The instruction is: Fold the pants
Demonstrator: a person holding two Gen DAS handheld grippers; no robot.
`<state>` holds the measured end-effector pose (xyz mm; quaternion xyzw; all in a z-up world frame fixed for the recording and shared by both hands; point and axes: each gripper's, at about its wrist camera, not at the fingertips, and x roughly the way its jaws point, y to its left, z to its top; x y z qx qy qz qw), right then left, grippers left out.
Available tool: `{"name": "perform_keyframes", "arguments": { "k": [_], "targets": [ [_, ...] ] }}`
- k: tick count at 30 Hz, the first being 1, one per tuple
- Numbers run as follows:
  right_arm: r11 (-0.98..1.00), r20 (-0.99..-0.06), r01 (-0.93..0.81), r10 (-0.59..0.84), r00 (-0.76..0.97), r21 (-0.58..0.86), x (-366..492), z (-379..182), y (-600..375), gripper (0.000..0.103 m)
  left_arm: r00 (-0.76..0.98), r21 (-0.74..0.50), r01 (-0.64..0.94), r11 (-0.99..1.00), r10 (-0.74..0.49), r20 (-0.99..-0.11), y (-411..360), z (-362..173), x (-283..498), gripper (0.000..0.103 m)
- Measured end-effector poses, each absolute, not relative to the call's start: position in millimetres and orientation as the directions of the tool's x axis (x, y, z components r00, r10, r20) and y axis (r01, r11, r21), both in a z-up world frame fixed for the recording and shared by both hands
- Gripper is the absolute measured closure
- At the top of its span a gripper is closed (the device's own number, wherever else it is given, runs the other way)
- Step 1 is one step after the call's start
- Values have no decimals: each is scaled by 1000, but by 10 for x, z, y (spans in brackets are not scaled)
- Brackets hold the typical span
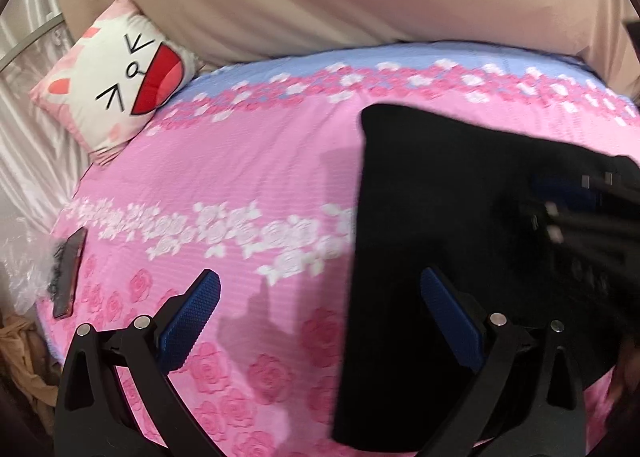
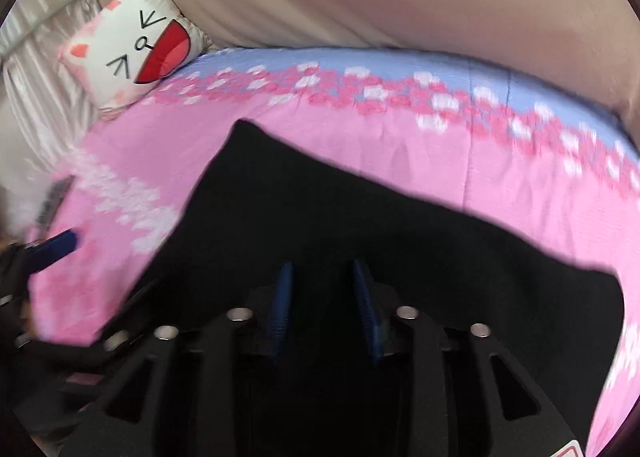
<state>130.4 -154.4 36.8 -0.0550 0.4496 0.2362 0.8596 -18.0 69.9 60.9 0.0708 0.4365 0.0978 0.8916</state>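
Lengthwise, black pants (image 1: 460,217) toward wall

no readable text, cat-face drawing on pillow (image 1: 120,85), no labels legible

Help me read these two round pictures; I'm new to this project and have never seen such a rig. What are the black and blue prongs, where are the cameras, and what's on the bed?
The prongs are two hand-held grippers, one in each of a person's hands. Each carries a fisheye camera looking along its fingers, hence the round views. In the left view, the left gripper is wide open and empty. In the right view, the right gripper hangs over the black pants, narrower but gripping nothing visible. The pants lie on a pink flowered bedspread, with a cat-face pillow at the far corner and a phone at the left edge.
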Motion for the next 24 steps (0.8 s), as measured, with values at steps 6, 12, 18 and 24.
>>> {"name": "perform_keyframes", "arguments": {
  "k": [6, 12, 18, 24],
  "targets": [
    [908, -738, -382, 375, 561, 171, 1021, 614, -1977, 69, 588, 195, -123, 973, 229, -776, 839, 540, -198, 5],
    [938, -710, -140, 333, 620, 317, 506, 620, -3154, 65, 599, 184, -114, 976, 215, -771, 813, 577, -238, 5],
    [957, -717, -16, 228, 658, 290, -46, 648, -3892, 58, 630, 54, -16, 998, 52, -775, 622, 774, -428, 5],
    [964, -719, -185, 266, 642, 191, -212, 510, -3538, 58, 615, 106, 126, 986, 6, -788, 95, 728, -560, 5]
  ]
}}
